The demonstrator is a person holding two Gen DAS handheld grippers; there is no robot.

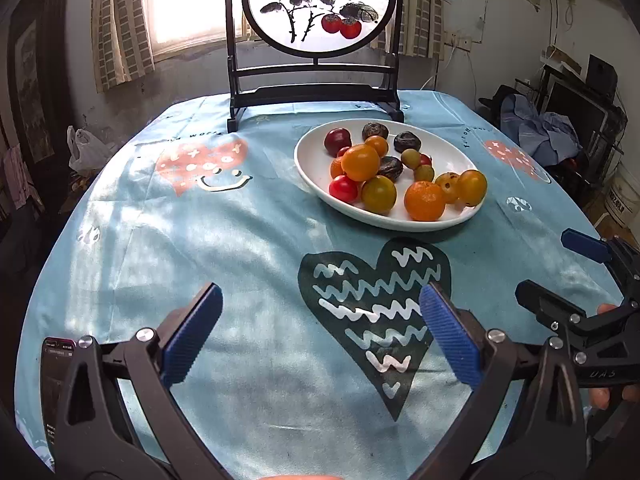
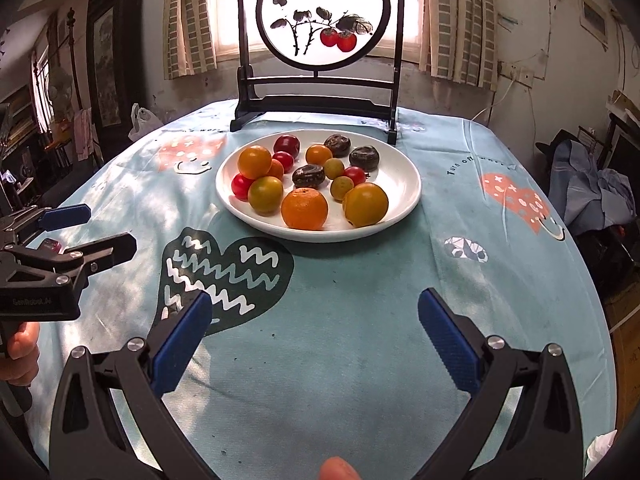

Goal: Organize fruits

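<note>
A white plate [image 1: 312, 178] [image 2: 404, 196] at the far middle of the table holds several fruits: oranges [image 1: 425, 201] [image 2: 304, 208], yellow-green round fruits [image 2: 365, 205], red cherry tomatoes [image 1: 343, 188] [image 2: 241, 186] and dark wrinkled fruits [image 2: 308, 176]. My left gripper [image 1: 320, 312] hovers open over the cloth, short of the plate, nothing between its blue pads. My right gripper [image 2: 316, 316] is open too, near the table's front, empty. Each gripper shows at the edge of the other's view: the right gripper [image 1: 560, 268] and the left gripper [image 2: 104, 228].
A light blue tablecloth [image 1: 200, 240] with heart prints covers the round table. A dark-framed round screen [image 2: 320, 12] painted with persimmons stands behind the plate. A phone [image 1: 56, 368] lies at the near left. A hand [image 2: 20, 348] holds the left grip. Clutter lines the room's right side.
</note>
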